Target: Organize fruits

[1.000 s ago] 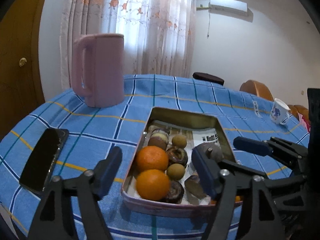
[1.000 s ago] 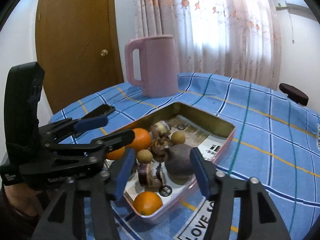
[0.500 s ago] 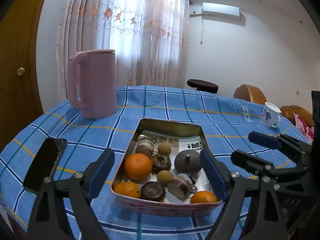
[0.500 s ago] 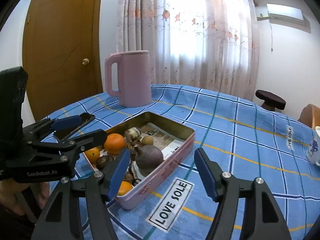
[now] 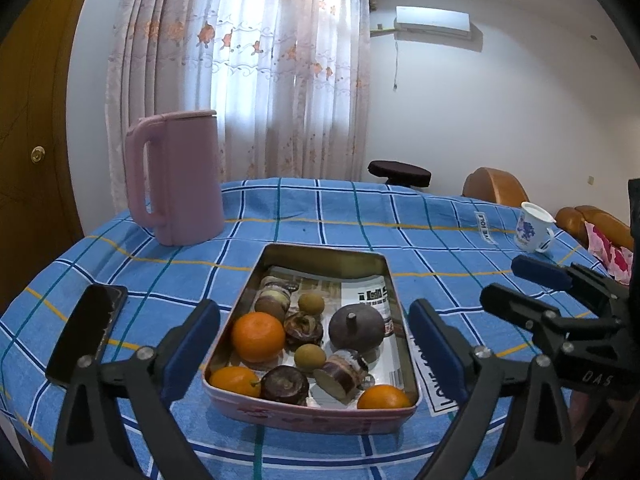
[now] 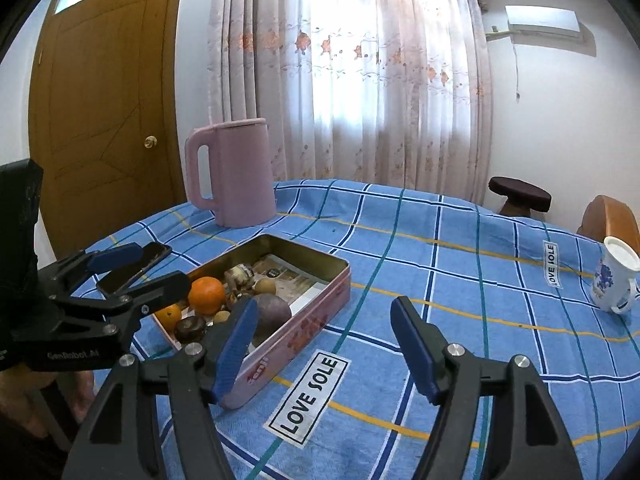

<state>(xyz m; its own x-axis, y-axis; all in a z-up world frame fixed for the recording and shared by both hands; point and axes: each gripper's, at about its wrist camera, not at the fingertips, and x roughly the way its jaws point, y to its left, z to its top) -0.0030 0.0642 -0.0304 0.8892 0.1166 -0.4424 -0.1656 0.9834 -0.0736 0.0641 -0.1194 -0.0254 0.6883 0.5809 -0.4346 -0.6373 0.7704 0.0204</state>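
A pink metal tin (image 5: 312,414) sits on the blue checked tablecloth and holds three oranges (image 5: 258,336), a dark purple round fruit (image 5: 356,330), small tan fruits (image 5: 310,356) and brown striped pieces. The tin also shows in the right wrist view (image 6: 316,320). My left gripper (image 5: 314,350) is open and empty, raised in front of the tin's near end. My right gripper (image 6: 324,346) is open and empty, to the right of the tin above the cloth. Each gripper shows in the other's view, the right (image 5: 536,284) and the left (image 6: 132,268).
A tall pink jug (image 5: 176,178) stands behind the tin at the left. A black phone (image 5: 86,336) lies left of the tin. A white flowered mug (image 6: 614,276) stands at the far right. A dark stool (image 6: 520,194) and brown chairs stand beyond the table's edge.
Both grippers have drawn back and up from the tin, so it looks smaller and farther. Both stay open and empty. The fruits have not moved.
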